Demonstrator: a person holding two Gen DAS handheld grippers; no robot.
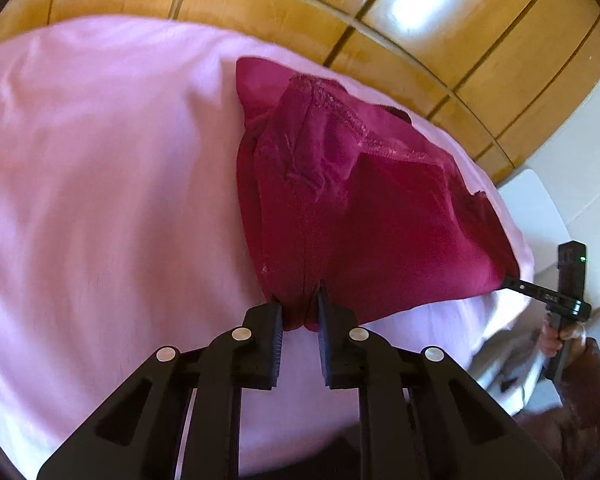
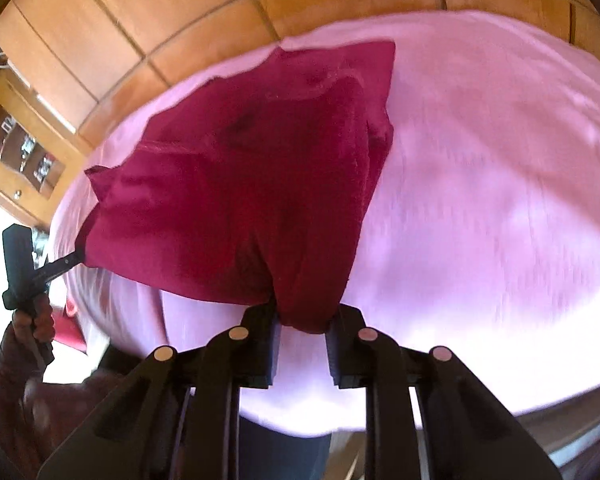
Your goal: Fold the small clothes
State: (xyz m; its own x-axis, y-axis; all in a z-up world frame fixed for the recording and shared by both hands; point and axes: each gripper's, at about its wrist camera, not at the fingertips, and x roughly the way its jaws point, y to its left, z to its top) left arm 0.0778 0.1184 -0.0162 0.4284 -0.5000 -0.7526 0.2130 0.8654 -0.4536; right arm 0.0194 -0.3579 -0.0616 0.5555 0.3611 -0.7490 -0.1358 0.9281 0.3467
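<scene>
- Floor (image 1: 440,20): one expanse of orange-brown tiles with dark joints, glare patches on it, running behind everything.
- Pink sheet (image 1: 100,180): one, spread over a rounded surface, wrinkled, filling most of both views.
- Wooden cabinet (image 2: 24,148): one, seen at the left edge of the right wrist view, with a glazed door; contents too small to tell.
- Crimson garment (image 1: 380,220): one small piece with a lace-trimmed edge, lying bunched on the sheet, two near corners lifted and stretched between the grippers.
- Left gripper (image 1: 300,312): one, clenched on a gathered corner of the garment; cloth shows pinched between its pads. Also seen from the right wrist view (image 2: 78,256), its tip buried in the cloth's edge.
- Right gripper (image 2: 304,320): one, likewise clamped on a bunched corner, fabric bulging out between the pads. In the left wrist view (image 1: 508,280) only its far tip meets the cloth.
- Hands: two, each around a gripper handle – right hand (image 1: 560,336), left hand (image 2: 32,324) – both with dark brown sleeves.
- Blocking: the garment hides the sheet beneath it; motion blur softens edges.
</scene>
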